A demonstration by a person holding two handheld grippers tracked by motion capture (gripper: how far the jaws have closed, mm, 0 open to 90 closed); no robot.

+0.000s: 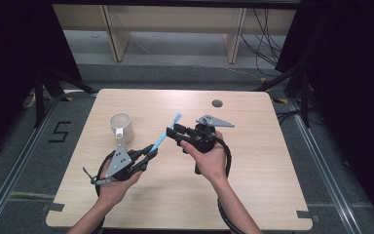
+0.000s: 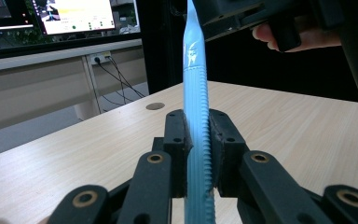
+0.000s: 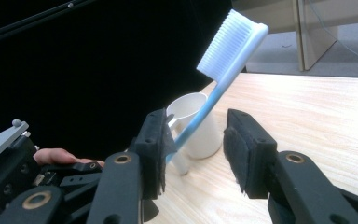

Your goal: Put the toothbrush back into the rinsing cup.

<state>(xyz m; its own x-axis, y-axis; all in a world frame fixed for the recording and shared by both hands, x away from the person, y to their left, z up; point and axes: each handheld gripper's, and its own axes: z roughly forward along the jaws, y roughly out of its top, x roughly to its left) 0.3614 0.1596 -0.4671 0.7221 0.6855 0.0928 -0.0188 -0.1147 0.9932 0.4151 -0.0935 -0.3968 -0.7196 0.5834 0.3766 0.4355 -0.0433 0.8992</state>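
A blue toothbrush (image 1: 164,135) with a white bristle head slants up over the middle of the wooden table (image 1: 253,161). My left gripper (image 1: 152,152) is shut on its ribbed handle (image 2: 196,93), the two pads pressing both sides (image 2: 196,140). My right gripper (image 1: 172,132) faces it from the right and stands open (image 3: 193,144). The brush's neck (image 3: 200,116) runs between the right jaws, close by the left pad, with a gap to the right pad. The white bristles (image 3: 226,46) rise above the jaws. A white mug (image 1: 121,126) stands on the table behind the left hand, upright (image 3: 200,126).
A round cable hole (image 1: 217,103) lies near the table's far edge. Wooden shelving legs (image 1: 234,39) and cables stand on the floor beyond. Monitors (image 2: 77,16) glow on a bench in the left gripper view. Dark curtains flank both sides.
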